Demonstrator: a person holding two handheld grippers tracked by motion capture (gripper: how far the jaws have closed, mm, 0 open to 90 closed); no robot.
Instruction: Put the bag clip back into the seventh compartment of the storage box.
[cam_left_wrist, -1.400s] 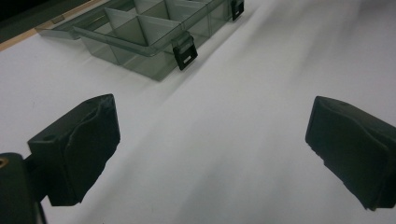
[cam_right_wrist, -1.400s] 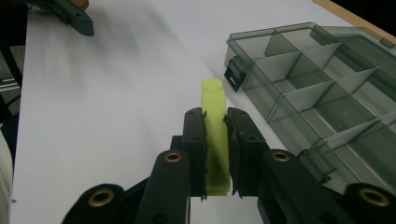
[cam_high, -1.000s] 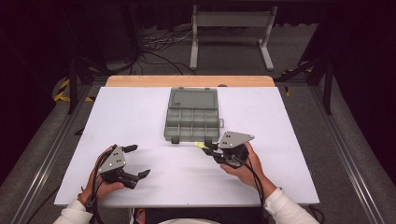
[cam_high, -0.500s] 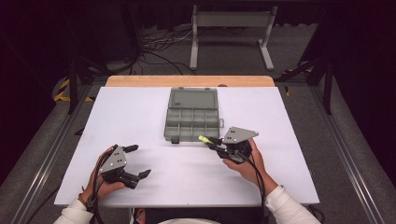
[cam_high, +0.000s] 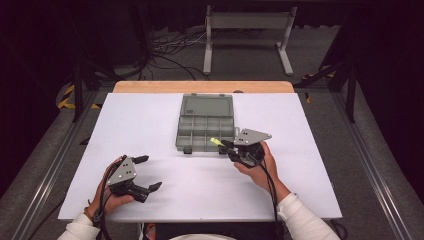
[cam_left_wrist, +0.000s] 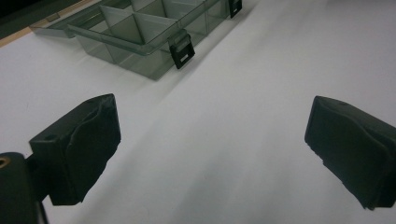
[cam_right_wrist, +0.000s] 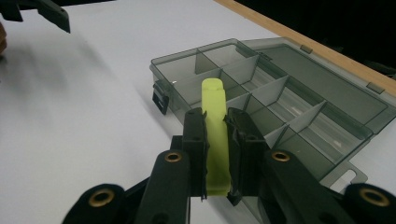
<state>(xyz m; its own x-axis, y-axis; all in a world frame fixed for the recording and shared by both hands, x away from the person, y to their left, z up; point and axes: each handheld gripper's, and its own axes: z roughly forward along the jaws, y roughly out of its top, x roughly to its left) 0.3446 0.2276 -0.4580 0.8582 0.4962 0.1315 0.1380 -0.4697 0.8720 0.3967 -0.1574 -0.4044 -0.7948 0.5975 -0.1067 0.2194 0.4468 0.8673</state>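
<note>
Yellow-green piece (cam_right_wrist: 215, 135): a small flat bar with a rounded far end, clamped between the two jaws of the right gripper; its free end is held out over the near compartments at the right corner of the organizer box. In the high view it is seen as a bright spot (cam_high: 215, 141) at the front right edge of the box.
Right gripper (cam_high: 225, 143): closed tight on the yellow-green piece, both pads pressed against its sides; it is held in the right hand (cam_high: 258, 165) just at the box's front right corner, jaws pointed toward the box.
Organizer box (cam_high: 204, 131): grey translucent plastic, divided into small compartments, placed near the middle of the table; its lid (cam_high: 207, 105) is laid flat open on the far side. Two black latches are seen on the front wall, one of them (cam_left_wrist: 181, 48) clear in the left gripper view.
Left gripper (cam_high: 148, 172): jaws spread wide, nothing held between them; it is held in the left hand (cam_high: 112, 192) near the table's front left, well apart from the box.
Table (cam_high: 150, 125): covered by a white surface, with a strip of wood exposed along the far edge.
</note>
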